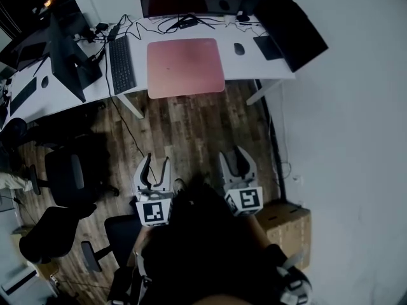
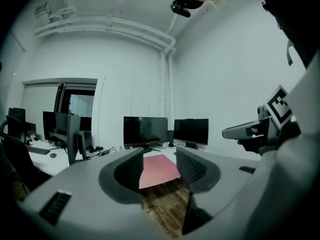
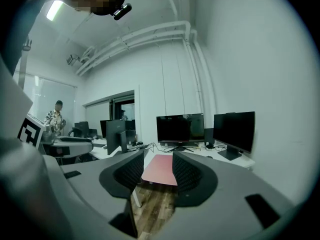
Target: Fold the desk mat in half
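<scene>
Pink desk mat (image 1: 185, 67) | well beyond left gripper (image 1: 158, 162), right gripper (image 1: 233, 155) | untouched

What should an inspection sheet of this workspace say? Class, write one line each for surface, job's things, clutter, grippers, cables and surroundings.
Surface: white desk, well ahead of the person.
Job's things: pink desk mat lies flat and unfolded at the desk's near edge.
Clutter: keyboard left of the mat, mouse right of it, monitors behind.
Grippers: left gripper and right gripper over the floor, jaws apart, nothing between them.
Cables: tangle of cables behind the mat.
Surroundings: wood floor, office chairs, cardboard box, white wall.
</scene>
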`<state>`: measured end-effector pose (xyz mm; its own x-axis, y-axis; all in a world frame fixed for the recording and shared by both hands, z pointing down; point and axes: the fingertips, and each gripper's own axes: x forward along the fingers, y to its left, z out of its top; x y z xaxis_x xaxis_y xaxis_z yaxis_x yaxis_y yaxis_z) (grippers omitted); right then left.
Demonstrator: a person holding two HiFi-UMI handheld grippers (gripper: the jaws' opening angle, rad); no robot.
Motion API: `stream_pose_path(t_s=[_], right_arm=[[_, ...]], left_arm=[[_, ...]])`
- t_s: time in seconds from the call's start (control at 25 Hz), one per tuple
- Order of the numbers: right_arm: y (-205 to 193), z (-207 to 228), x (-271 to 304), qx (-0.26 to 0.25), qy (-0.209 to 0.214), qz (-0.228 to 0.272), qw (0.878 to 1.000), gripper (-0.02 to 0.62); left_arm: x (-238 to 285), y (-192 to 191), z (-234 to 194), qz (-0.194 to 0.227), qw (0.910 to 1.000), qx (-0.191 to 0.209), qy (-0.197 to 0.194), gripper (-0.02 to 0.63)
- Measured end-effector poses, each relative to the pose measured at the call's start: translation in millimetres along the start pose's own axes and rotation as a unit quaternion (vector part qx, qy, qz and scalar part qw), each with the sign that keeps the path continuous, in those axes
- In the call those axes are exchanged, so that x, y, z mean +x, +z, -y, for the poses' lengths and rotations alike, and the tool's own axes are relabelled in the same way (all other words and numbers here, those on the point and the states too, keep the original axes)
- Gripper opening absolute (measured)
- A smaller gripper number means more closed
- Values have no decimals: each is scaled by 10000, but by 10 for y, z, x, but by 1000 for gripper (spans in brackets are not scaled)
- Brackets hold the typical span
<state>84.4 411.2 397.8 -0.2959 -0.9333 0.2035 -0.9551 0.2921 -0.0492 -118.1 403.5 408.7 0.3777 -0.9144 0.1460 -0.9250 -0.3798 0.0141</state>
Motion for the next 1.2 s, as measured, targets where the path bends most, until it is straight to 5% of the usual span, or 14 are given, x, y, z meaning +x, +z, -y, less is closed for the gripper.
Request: stream_pose_path(t_s=[0.4, 0.84, 1.2], right_arm=[[-119, 54, 476, -223, 189, -194, 9994, 157], [-300, 807, 1475, -578, 376, -564, 9960, 160], [-709, 1178, 2274, -1233, 506, -1035, 9857, 164]], left_arm=[[298, -213, -186, -156, 9998, 18, 116, 187], [1443, -262, -81, -670, 9935, 856, 333, 187], [2224, -591, -196, -1098, 9661, 2283, 498, 206]])
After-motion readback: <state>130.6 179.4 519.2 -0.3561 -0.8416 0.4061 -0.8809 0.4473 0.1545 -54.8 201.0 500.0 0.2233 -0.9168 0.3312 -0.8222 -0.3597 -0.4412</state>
